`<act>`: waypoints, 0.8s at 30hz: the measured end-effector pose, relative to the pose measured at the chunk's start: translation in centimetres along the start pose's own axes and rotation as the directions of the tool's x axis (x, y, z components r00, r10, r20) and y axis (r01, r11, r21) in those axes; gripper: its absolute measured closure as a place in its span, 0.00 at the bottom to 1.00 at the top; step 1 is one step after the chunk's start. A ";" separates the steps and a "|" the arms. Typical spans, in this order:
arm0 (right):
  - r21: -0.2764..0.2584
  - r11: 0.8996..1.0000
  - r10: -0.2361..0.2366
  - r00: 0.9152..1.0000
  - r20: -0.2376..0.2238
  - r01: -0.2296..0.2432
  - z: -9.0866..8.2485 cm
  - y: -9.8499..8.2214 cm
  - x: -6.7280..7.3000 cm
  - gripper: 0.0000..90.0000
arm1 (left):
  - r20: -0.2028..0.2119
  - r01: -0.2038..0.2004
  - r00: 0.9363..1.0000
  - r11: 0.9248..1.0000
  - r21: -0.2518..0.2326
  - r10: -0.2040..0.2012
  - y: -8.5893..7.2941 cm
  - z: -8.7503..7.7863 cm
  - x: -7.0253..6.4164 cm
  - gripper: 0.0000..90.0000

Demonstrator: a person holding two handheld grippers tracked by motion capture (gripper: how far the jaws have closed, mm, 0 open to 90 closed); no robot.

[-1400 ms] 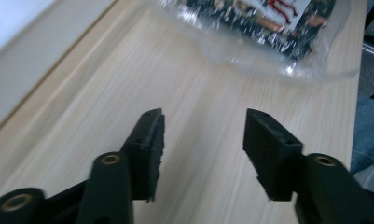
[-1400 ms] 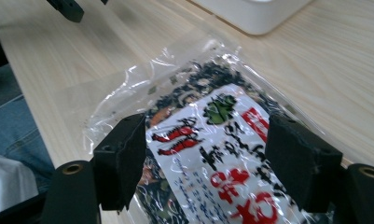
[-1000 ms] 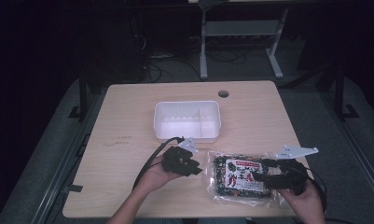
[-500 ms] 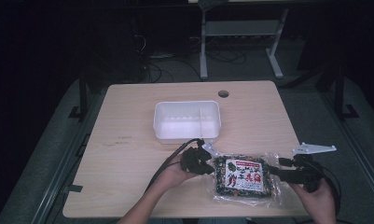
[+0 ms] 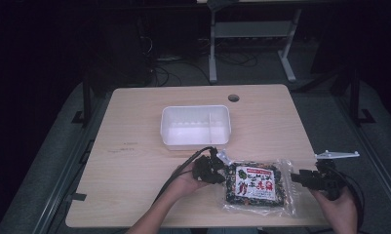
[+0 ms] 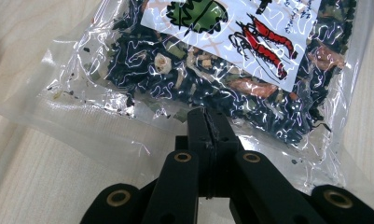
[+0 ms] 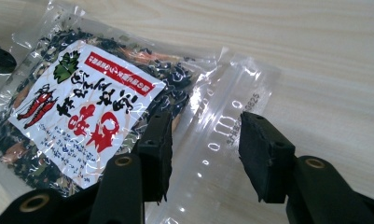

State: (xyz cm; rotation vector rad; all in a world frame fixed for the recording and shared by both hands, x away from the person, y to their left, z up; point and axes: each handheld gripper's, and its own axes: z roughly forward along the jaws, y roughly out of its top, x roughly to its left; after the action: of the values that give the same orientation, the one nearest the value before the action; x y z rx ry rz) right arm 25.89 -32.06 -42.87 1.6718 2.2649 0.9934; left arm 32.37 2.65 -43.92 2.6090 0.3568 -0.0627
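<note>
Left tongs (image 6: 207, 135) pinch the seaweed packet (image 5: 256, 187) edge — right tongs (image 7: 205, 149), closing, straddle its clear flap untouching.

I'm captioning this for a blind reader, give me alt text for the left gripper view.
The left gripper, its two black jaws shut together, pinches the clear edge of a plastic packet of dark dried food. The packet lies on a light wooden table and has a white label with a red shrimp and a green leaf drawn on it.
</note>
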 end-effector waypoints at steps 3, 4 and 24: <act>0.022 0.999 0.024 1.000 -0.016 -0.024 0.4 -0.2 -0.5 0.58 | -0.013 -0.007 1.000 1.000 0.010 0.007 0.0 0.1 -0.1 1.00; 0.044 0.998 0.038 0.999 -0.012 -0.038 0.7 -0.3 -0.8 0.58 | -0.016 -0.005 1.000 1.000 0.016 0.006 -0.1 0.2 -0.1 1.00; 0.136 0.978 0.163 0.986 -0.039 -0.156 1.5 -1.2 -2.5 0.65 | -0.020 -0.007 1.000 1.000 0.027 0.007 -0.3 0.4 -0.2 0.99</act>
State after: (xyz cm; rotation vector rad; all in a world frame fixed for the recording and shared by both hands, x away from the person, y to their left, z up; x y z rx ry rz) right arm 26.63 -33.87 -45.34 1.9306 2.3047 0.9451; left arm 32.12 2.61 -44.42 2.6389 0.3562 -0.0392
